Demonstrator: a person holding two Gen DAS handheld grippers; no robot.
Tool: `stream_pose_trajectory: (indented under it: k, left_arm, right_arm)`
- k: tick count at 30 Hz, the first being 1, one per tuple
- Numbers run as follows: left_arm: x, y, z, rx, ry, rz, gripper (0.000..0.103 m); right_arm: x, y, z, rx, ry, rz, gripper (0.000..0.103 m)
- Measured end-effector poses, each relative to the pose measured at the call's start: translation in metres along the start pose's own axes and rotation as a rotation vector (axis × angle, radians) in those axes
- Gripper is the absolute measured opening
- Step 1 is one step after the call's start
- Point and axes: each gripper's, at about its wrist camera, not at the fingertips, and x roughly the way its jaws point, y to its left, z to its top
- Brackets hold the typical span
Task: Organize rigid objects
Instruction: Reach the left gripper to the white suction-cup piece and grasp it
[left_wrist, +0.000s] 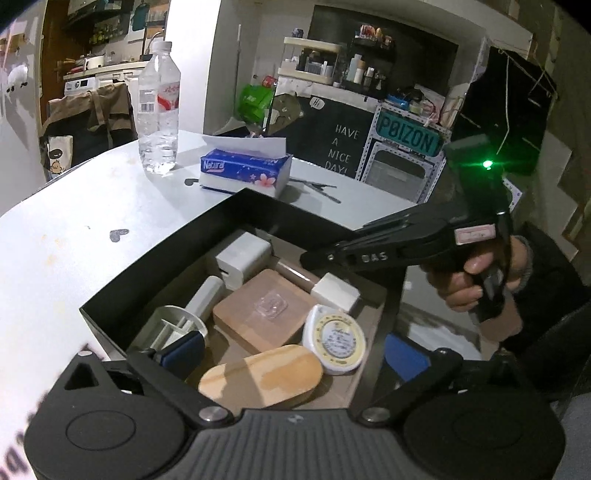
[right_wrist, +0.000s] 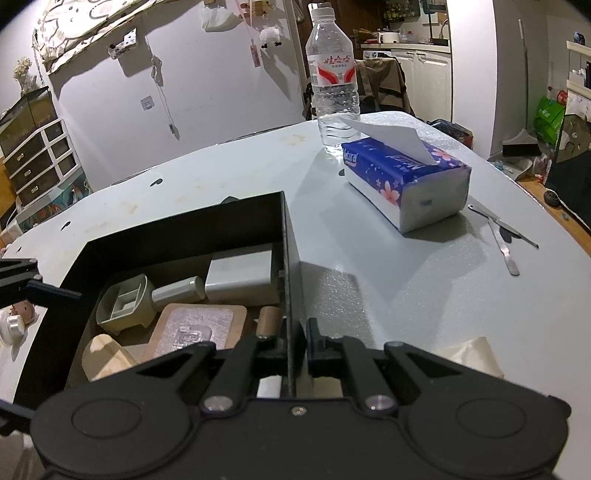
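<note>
Our left gripper hangs with its jaws spread wide and nothing between them, above an open black box on the pale grey table. Our right gripper is clamped tight on the box's right-hand wall, one finger inside and one outside; in the left wrist view a person's hand squeezes its trigger.

Inside the box lie the rigid objects already gathered: a white rectangular charger block, a beige measuring scoop with a white cylindrical handle, a tan square pad bearing a clear plastic hook, an oval light-wood piece, a round white and yellow tape dispenser, a small white cube and a brown cylinder partly hidden beneath the right gripper.

Beyond the box stand a clear plastic water bottle with a red label and, just beside it, a blue floral pack of tissues. Thin metal tools, perhaps tweezers, lie near the pack. A crumpled cream tissue rests close to the right gripper.
</note>
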Motion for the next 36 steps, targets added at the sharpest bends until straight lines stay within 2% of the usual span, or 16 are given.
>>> stream_pose_trajectory:
  k: [9, 16, 20, 31, 36]
  left_arm:
    - [-0.014, -0.021, 0.0, 0.005, -0.022, 0.058, 0.103]
    - [-0.034, -0.029, -0.002, -0.054, -0.068, 0.187, 0.103]
    - [-0.05, -0.029, -0.008, -0.101, -0.109, 0.294, 0.103]
    - [-0.098, -0.012, -0.048, -0.331, -0.176, 0.595, 0.103]
    - [-0.119, -0.009, -0.072, -0.422, -0.221, 0.763, 0.103]
  right_arm:
    - [0.0, 0.0, 0.0, 0.005, 0.0, 0.001, 0.007]
    - [-0.003, -0.001, 0.001, 0.002, -0.008, 0.0, 0.007]
    - [-0.008, 0.0, 0.001, -0.001, -0.02, -0.004, 0.007]
    - [-0.021, 0.002, 0.002, 0.0, -0.054, -0.004, 0.006]
    - [-0.023, 0.001, 0.002, 0.012, -0.059, -0.001, 0.006]
